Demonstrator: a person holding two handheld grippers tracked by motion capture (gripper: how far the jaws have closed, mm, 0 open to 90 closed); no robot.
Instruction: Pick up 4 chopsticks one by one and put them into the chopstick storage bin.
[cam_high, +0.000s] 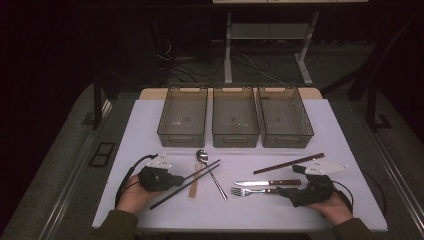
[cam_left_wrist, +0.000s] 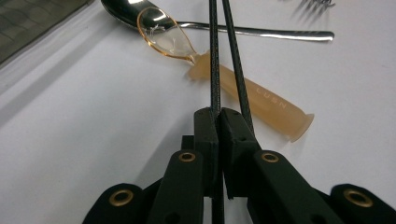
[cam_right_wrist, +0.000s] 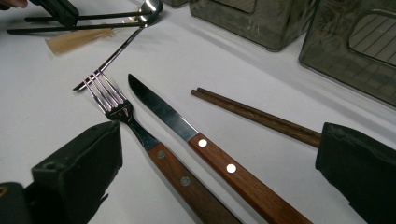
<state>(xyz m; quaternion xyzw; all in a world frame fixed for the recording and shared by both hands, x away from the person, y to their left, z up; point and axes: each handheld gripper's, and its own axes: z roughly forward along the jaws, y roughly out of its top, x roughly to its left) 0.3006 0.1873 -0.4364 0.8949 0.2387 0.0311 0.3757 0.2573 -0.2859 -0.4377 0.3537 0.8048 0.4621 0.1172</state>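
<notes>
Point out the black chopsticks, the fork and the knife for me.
Black chopsticks (cam_left_wrist: 214, 56), left gripper view, on one stick's shaft.
Fork (cam_right_wrist: 105, 93), right gripper view, on the tines.
Knife (cam_right_wrist: 159, 108), right gripper view, on the blade.

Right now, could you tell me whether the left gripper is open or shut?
Shut: the left gripper has its jaws pressed together on one of the black chopsticks, lying across the amber spoon.

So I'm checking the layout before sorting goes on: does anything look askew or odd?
Mostly tidy. The black chopsticks, clamped in the left tongs, lie aslant across the amber plastic spoon, and its bowl overlaps the metal spoon. The fork and knife lie parallel. The three bins look empty; nothing damaged.
</notes>
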